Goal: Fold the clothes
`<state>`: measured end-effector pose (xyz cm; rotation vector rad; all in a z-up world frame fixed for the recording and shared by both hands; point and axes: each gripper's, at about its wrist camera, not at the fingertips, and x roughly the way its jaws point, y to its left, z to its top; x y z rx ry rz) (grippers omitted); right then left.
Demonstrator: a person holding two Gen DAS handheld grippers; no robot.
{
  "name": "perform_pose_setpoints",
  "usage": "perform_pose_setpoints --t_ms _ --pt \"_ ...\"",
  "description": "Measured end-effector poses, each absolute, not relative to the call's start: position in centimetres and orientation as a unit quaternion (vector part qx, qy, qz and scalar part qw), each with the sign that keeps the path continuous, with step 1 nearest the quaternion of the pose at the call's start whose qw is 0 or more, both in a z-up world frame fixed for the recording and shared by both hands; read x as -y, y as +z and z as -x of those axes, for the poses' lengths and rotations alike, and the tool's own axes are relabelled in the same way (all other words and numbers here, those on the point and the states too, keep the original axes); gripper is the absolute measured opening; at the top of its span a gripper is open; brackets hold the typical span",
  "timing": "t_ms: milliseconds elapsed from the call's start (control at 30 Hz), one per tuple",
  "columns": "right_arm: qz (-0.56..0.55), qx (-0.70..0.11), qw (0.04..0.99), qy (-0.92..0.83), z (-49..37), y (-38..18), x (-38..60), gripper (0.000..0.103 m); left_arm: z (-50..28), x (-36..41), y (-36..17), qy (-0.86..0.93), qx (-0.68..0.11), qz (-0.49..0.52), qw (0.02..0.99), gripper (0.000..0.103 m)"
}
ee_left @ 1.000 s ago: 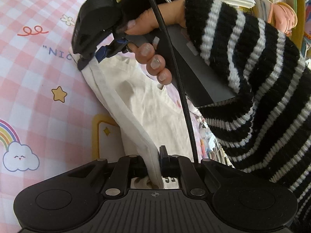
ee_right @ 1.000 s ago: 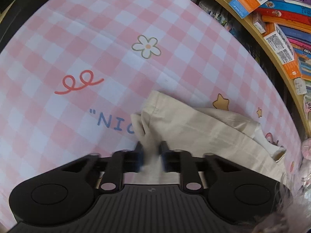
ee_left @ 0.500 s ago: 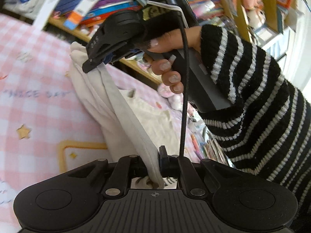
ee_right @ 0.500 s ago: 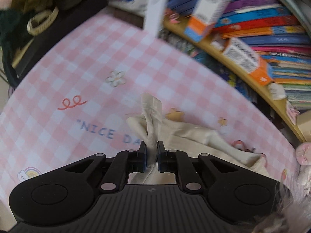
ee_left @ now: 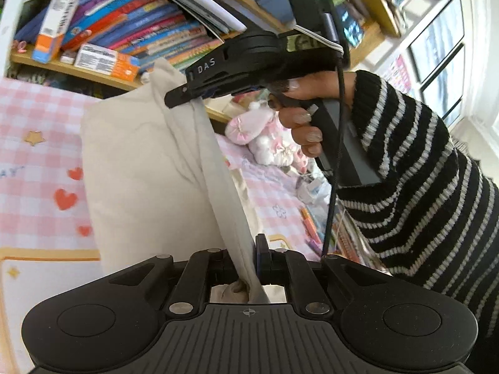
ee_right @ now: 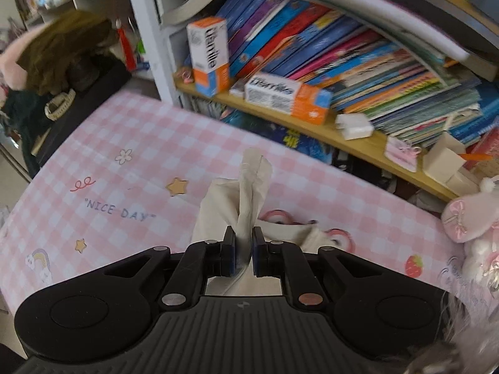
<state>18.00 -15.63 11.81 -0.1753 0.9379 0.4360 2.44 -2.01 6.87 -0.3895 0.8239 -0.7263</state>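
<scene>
Both tongs clamped on the garment (ee_left: 146, 168): left gripper (ee_left: 246, 260) pinching a gathered band of the cream cloth close to the camera, right gripper (ee_right: 243, 249) squeezing a bunched corner that sticks up past its jaws. In the left view, right gripper (ee_left: 184, 96) seen from the side, held in the person's hand (ee_left: 299, 109) with a striped sleeve (ee_left: 421, 187) behind, cloth stretched as a taut edge between the two grips.

Garment raised off the mat (ee_right: 131, 143), hanging as a loose panel under the held edge; lower part draped down toward the pink checked surface, with some cloth apparently resting there in the right view. Shelf of books (ee_right: 327, 46) and a plush toy (ee_left: 265, 137) behind, well clear of the cloth.

Progress, judging by the lie of things: early. Picked up and spread along one edge, yes; no crease, no doubled layer, no neat stack visible anywhere. Cloth bunched at both grips, not flat. Kind of garment not certain from here, nor which edge is held.

Left to do, likely: shake or pull the edge straight, lay the piece flat on the mat, bring one part over another, smooth, and set down. Any other clothes waiting not visible in these views.
</scene>
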Motion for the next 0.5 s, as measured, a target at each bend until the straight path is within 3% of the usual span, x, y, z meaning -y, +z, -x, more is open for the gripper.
perform_pose_setpoints --t_ms 233,500 --pt "0.045 -0.430 0.872 0.229 -17.6 11.4 25.0 0.009 -1.9 9.9 6.7 -0.324 -0.410 0.138 0.841 0.009" --pt "0.007 -0.458 0.864 0.211 -18.4 7.1 33.0 0.009 -2.5 17.1 3.7 -0.315 -0.450 0.074 0.832 0.009"
